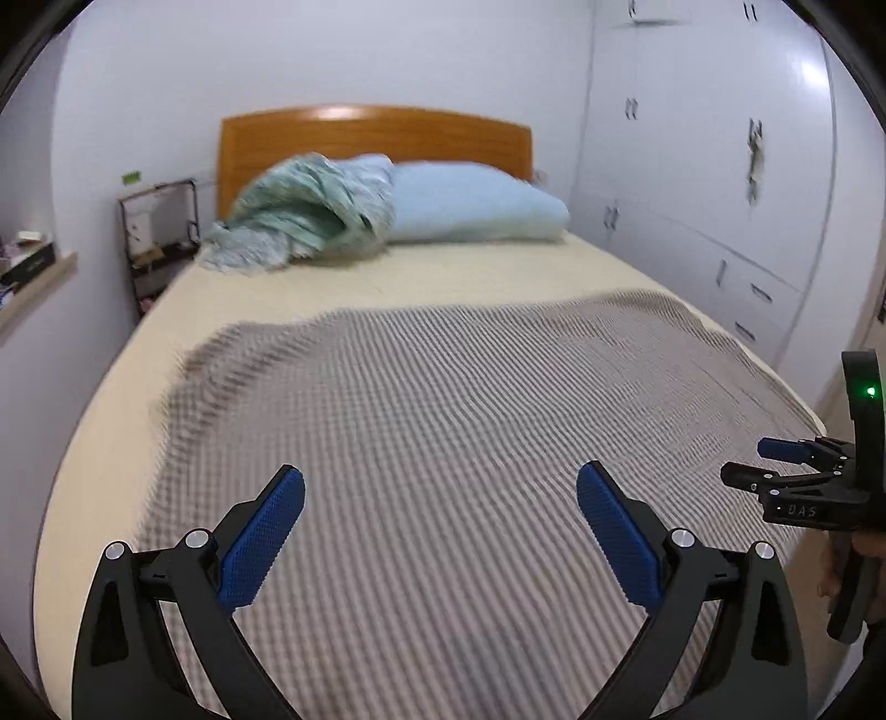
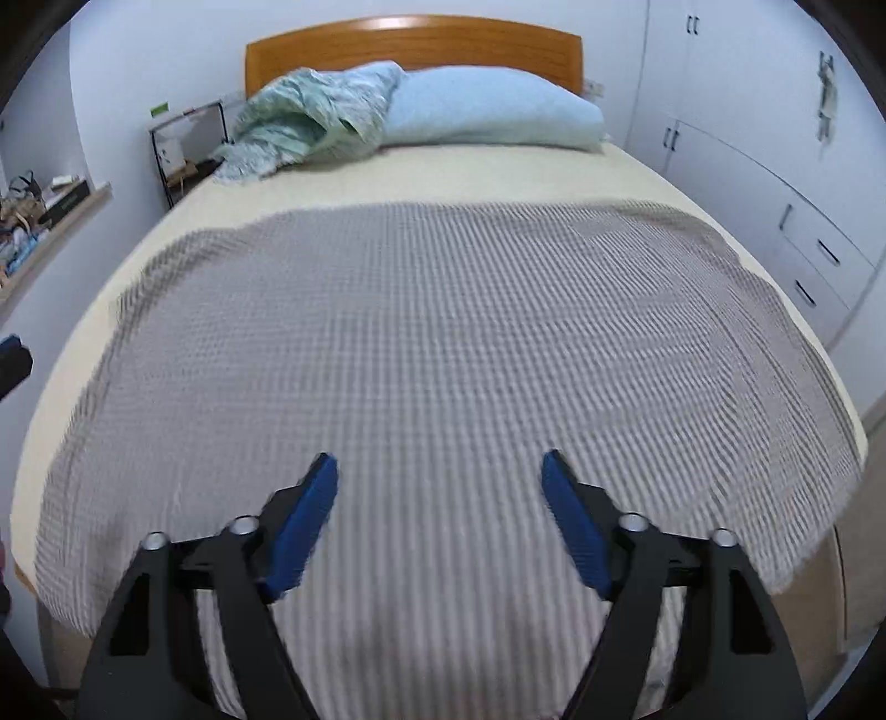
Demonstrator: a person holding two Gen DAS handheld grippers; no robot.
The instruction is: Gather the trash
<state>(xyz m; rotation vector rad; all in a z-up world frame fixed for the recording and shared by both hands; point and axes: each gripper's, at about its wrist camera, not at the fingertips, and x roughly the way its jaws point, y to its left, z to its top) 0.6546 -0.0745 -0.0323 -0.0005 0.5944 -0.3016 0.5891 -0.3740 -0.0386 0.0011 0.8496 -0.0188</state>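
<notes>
Now you are holding both grippers, left gripper [image 1: 440, 479] and right gripper [image 2: 440, 468], with fingers apart and empty over the blanket [image 2: 443, 343]; no trash is showing, so keep searching slowly.

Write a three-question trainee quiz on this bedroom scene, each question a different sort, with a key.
1. True or false: the left gripper holds a crumpled paper.
2. What lies against the curved wooden headboard? A) long pale blue pillow B) laptop C) basket
3. Fill in: the grey checked woven blanket covers the bed's ____ end.

Key
1. False; both it and the right gripper are open and empty.
2. A
3. Foot, nearest the cameras.
</notes>
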